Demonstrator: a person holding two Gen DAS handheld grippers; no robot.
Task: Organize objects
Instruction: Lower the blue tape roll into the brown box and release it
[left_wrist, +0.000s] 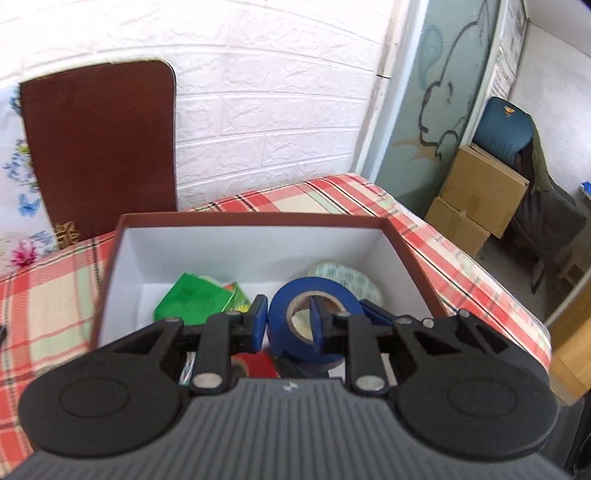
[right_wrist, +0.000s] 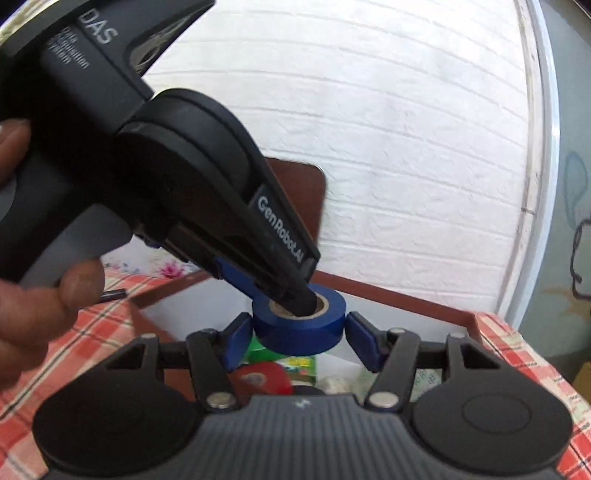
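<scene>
- One roll of blue tape (left_wrist: 312, 321) hangs above the open box (left_wrist: 258, 221), pinched through its wall by my left gripper (left_wrist: 288, 325).
- Its fingers are nearly together: one blue pad (left_wrist: 317, 325) sits inside the cardboard core, the other (left_wrist: 259, 317) against the outer face.
- From the right wrist I see that roll (right_wrist: 299, 328) between my right gripper's (right_wrist: 299, 338) widely spread pads (right_wrist: 364, 341); the left-side pad looks close to the tape, but I cannot tell whether it touches.
- Below, inside the white-lined box: a green packet (left_wrist: 192, 301), a red tape roll (right_wrist: 258, 380) and a pale patterned tape roll (left_wrist: 351, 282).
- The box rests on a red plaid cloth (left_wrist: 48, 295); a brown board (left_wrist: 99, 147) leans on the white brick wall (left_wrist: 277, 92) behind.
</scene>
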